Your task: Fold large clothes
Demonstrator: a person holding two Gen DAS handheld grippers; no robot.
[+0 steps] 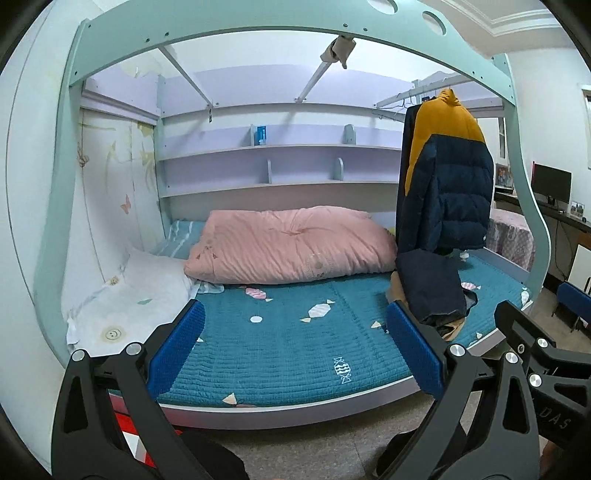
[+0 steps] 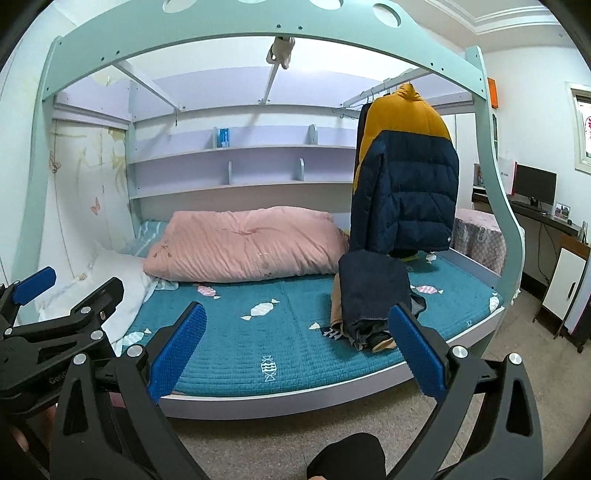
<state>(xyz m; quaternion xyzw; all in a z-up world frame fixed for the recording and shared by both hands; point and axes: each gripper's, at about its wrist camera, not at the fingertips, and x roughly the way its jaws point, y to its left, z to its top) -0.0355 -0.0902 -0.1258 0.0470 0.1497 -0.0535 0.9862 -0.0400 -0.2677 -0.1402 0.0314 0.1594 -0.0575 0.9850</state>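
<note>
A navy and yellow puffer jacket (image 1: 447, 177) hangs from a rail at the right end of the bunk bed; it also shows in the right wrist view (image 2: 406, 177). Below it a pile of folded dark and tan clothes (image 1: 430, 284) lies on the teal mattress (image 1: 280, 343), seen too in the right wrist view (image 2: 373, 295). My left gripper (image 1: 295, 332) is open and empty, held in front of the bed. My right gripper (image 2: 295, 332) is open and empty, also short of the bed edge. The left gripper shows at the left of the right wrist view (image 2: 70, 291).
A pink duvet (image 1: 291, 247) lies along the back of the mattress. A white pillow (image 1: 129, 306) sits at the left end. The bed frame's arch (image 1: 258, 33) spans overhead. A desk with a monitor (image 2: 535, 184) stands at the right.
</note>
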